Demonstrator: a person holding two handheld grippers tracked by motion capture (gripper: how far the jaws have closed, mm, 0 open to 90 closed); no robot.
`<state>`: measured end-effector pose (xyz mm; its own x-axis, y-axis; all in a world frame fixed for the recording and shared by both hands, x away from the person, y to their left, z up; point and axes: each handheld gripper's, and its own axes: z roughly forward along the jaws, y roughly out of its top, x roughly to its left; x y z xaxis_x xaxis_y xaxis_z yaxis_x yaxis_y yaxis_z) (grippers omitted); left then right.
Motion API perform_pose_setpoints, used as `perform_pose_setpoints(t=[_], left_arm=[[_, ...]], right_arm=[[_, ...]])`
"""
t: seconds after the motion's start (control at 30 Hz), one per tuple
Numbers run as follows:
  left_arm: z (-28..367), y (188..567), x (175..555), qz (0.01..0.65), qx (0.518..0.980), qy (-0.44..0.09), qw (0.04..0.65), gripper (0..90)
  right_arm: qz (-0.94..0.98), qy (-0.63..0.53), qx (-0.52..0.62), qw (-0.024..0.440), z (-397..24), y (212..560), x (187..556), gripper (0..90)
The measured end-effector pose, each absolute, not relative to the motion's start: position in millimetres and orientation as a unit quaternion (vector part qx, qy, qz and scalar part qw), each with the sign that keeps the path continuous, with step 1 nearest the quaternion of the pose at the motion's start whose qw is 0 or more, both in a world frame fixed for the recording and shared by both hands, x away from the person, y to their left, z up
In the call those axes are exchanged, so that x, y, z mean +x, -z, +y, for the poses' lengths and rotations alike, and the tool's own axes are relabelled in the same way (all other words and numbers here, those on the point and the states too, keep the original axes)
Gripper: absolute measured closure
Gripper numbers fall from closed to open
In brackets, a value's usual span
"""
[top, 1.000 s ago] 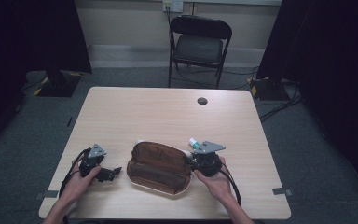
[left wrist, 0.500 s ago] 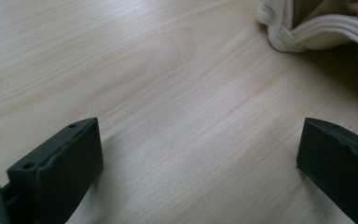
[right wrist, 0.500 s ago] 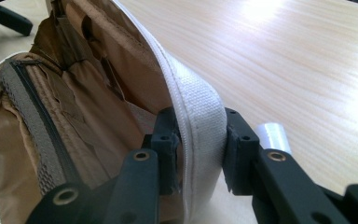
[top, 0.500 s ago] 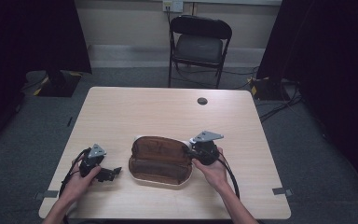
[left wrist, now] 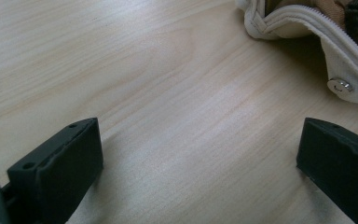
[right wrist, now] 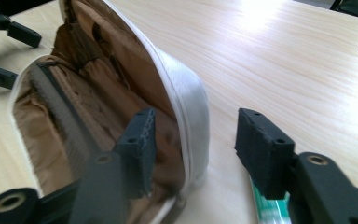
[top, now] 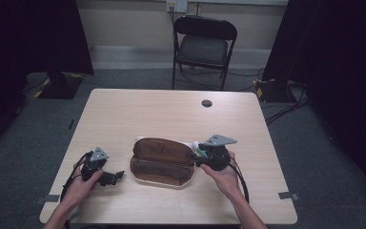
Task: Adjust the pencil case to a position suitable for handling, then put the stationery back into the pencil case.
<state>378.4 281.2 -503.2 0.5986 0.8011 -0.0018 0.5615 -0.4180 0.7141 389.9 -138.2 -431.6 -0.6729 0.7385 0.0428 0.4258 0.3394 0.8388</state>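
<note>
Soft pouch [top: 162, 161] lies open at lower centre of the high view, on the wooden table [top: 171, 114], between the two grippers. Brown fabric lining inside, cream-white outer shell with a zipper edge and a small metal snap [left wrist: 339, 85] on its corner flap. Looks light and floppy, walls sag and fold, so it will likely deform under a pinch and slide on the smooth wood grain. Best hold, I'd judge: the stiffer piped rim or the zipper edge, not the loose lining. Right gripper [right wrist: 193, 149] straddles the pouch's white rim at the right end, one jaw inside over the lining, one outside; the jaws have just been opening and the pads stand clear of the rim, so released. A green-and-white thing [right wrist: 268, 207] lies under the outer jaw, can't tell what. Left gripper [left wrist: 200, 172] spread wide over bare table just left of the pouch, grasping nothing.
</note>
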Motion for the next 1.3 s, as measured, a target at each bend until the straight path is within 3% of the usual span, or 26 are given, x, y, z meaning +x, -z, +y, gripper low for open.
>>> perform_pose_setpoints(t=[0.23,0.43,0.97,1.3], left_arm=[[281,503,378,0.414,0.824,-0.173,0.347,0.0],[281,503,378,0.414,0.824,-0.173,0.347,0.0],[281,503,378,0.414,0.824,-0.173,0.346,0.0],[281,503,378,0.414,0.823,-0.173,0.347,0.0]], right_arm=[[0.79,-0.448,0.376,0.183,-164,428,377,44.4],[0.786,-0.42,0.409,0.194,-188,444,388,45.3],[0.798,-0.383,0.426,0.187,-187,470,421,37.6],[0.811,-0.367,0.421,0.174,-183,484,430,39.4]])
